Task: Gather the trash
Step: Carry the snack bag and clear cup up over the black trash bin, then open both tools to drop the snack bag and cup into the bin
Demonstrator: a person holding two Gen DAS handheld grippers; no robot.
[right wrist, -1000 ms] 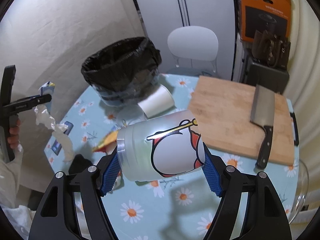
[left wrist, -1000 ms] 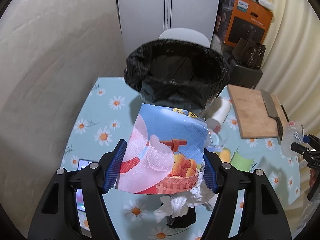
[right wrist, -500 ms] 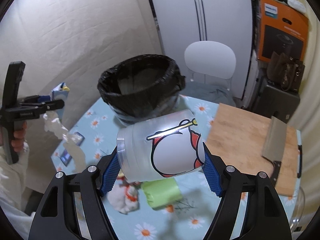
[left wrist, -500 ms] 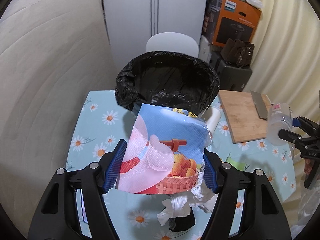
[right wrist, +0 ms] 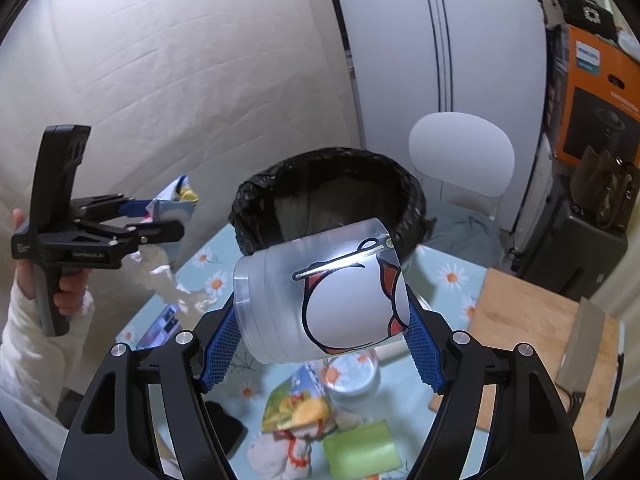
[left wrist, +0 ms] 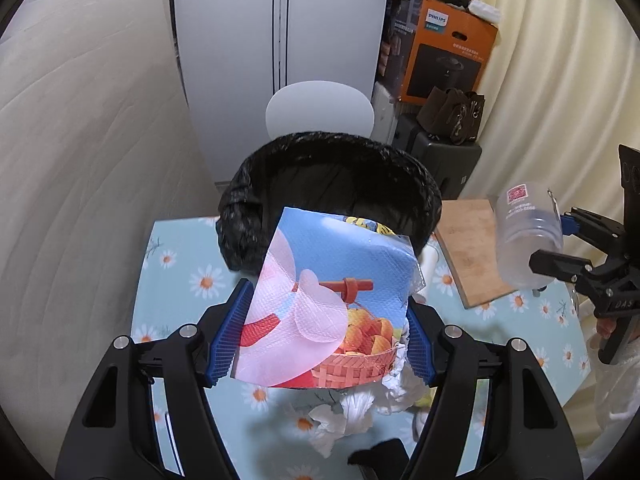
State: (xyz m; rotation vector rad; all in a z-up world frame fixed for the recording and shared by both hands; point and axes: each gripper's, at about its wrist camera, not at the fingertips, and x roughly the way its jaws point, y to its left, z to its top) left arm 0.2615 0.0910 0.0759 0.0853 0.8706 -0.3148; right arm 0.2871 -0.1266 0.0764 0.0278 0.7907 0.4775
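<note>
Table: the daisy-print table (right wrist: 452, 280) carries the black-lined bin (left wrist: 332, 184) at its far side, with a wooden cutting board (right wrist: 520, 340) and cleaver (right wrist: 580, 348) to the right.
Bin: its mouth stands open and dark; what lies inside cannot be told from either view.
Progress: two pieces of trash are lifted off the table and held near the bin, neither yet over its mouth. I judge the task partway through, with both drops not yet made.
Left to collect: on the table near the person lie a colourful packet (right wrist: 296, 404), a green roll (right wrist: 360, 452) and crumpled white tissue (right wrist: 280, 452), so more pickups seem to remain.
Left gripper: the left gripper (left wrist: 324, 332) has its blue pads pressed on both sides of a printed tissue pack (left wrist: 332, 292), at a middling spread. White tissue (left wrist: 352, 412) hangs below it.
Right gripper: the right gripper (right wrist: 324, 344) clamps a frosted plastic cup (right wrist: 320, 296) with a cartoon print, lying on its side between the pads, also at a middling spread.
Left hand pose: the hand (right wrist: 68, 288), in a white sleeve, holds the tool's grip to the left of the bin, tongs angled downward.
Right hand pose: tongs tilted down toward the bin's near rim, cup raised above the table.
</note>
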